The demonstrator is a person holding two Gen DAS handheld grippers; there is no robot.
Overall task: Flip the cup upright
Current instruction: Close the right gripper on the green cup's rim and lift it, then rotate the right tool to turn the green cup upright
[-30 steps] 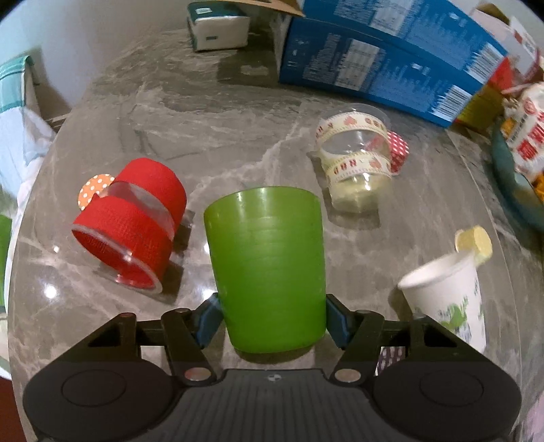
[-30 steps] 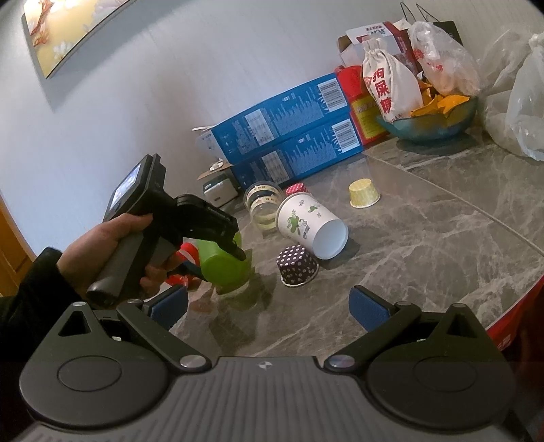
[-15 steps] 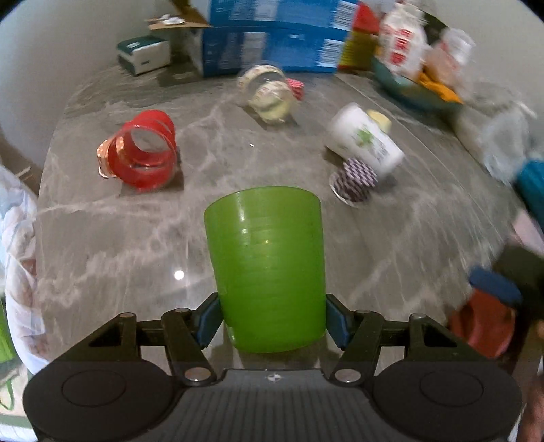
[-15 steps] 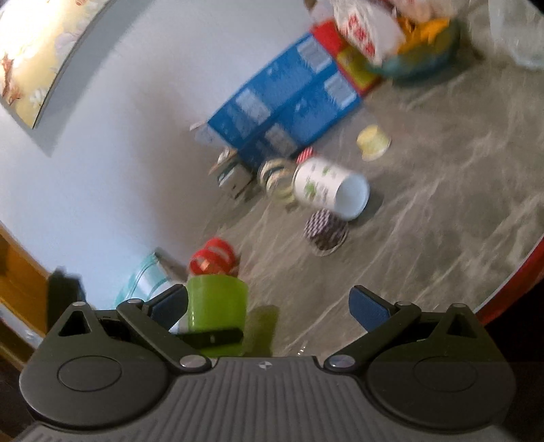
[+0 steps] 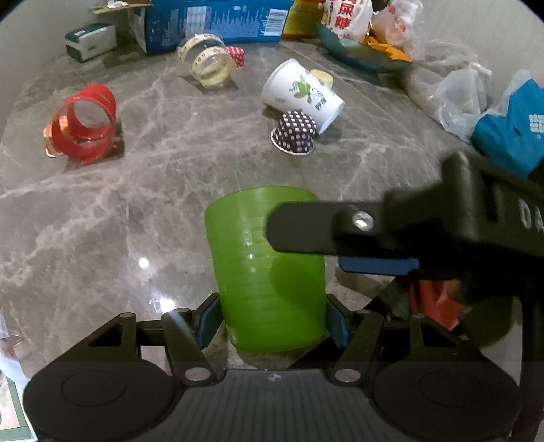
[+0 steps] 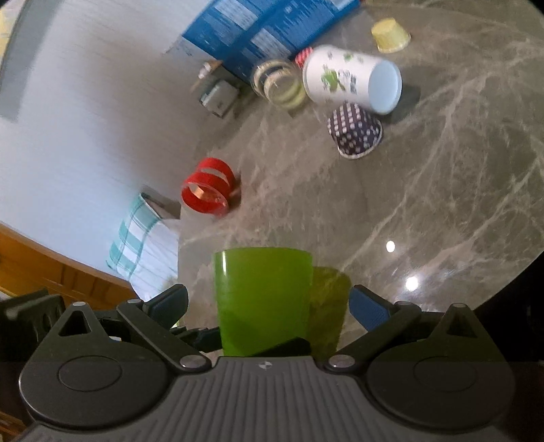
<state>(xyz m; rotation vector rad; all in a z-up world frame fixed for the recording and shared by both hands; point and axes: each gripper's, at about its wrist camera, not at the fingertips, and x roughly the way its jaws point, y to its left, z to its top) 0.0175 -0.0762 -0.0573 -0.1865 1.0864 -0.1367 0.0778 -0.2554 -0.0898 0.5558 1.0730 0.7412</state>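
My left gripper (image 5: pixel 272 323) is shut on a green plastic cup (image 5: pixel 265 268), held above the grey marble table (image 5: pixel 136 190). The cup's wider end points away from the left camera. My right gripper (image 6: pixel 268 306) is open, its blue pads on either side of the same green cup (image 6: pixel 261 295) without touching it. In the left wrist view the right gripper's fingers (image 5: pixel 374 265) reach in from the right, one in front of the cup.
On the table lie a red cup (image 5: pixel 81 125), a white printed paper cup (image 5: pixel 302 91), a dotted dark cup (image 5: pixel 295 132), a taped clear cup (image 5: pixel 207 61) and a small yellow cup (image 6: pixel 391 34). Blue boxes (image 5: pixel 217 20), a bowl and bags stand behind.
My left gripper has lifted the green cup off the table and pulled back. My right gripper has moved in around the cup.
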